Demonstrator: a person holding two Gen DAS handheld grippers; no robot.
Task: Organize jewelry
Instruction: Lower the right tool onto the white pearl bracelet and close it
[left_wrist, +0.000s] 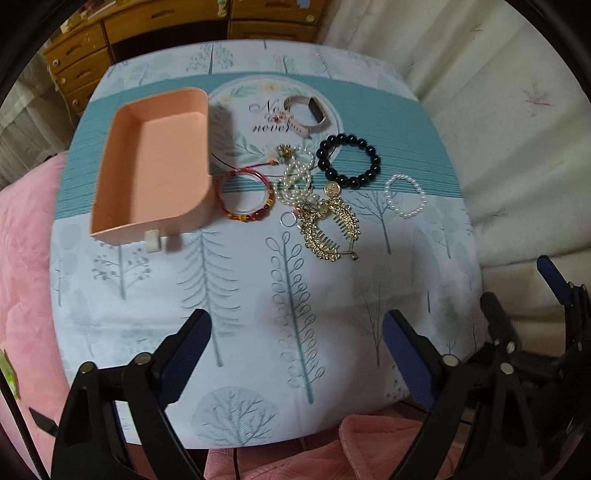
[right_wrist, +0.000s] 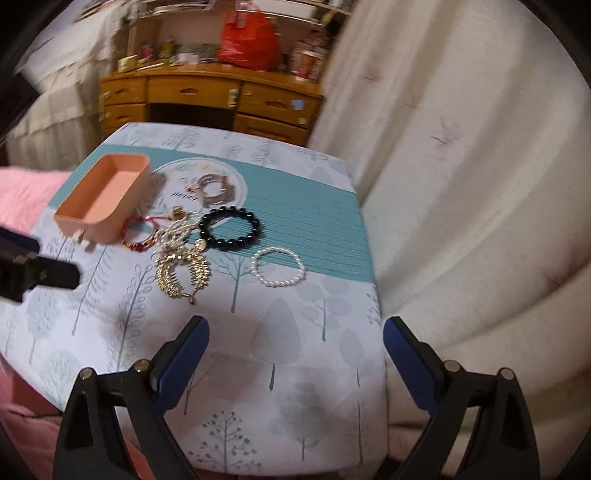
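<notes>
Left gripper (left_wrist: 297, 332): jaws spread wide, nothing between them, above the near part of the counter (left_wrist: 229, 295).
Right gripper (right_wrist: 295, 339): jaws spread wide too, holding nothing.
Pink tray (left_wrist: 159, 166): empty, on the left of the counter.
Jewelry: red bangle (left_wrist: 245, 197) just beside the tray; pearl string (left_wrist: 297, 177) and gold hair clip (left_wrist: 330, 230) bunched together; black bead bracelet (left_wrist: 349, 160), small pearl ring (left_wrist: 404, 195) and watch band (left_wrist: 306, 114) lie apart.
Around: pink blanket (left_wrist: 26, 236), cream curtain (right_wrist: 461, 184), wooden drawers (right_wrist: 207, 96).
</notes>
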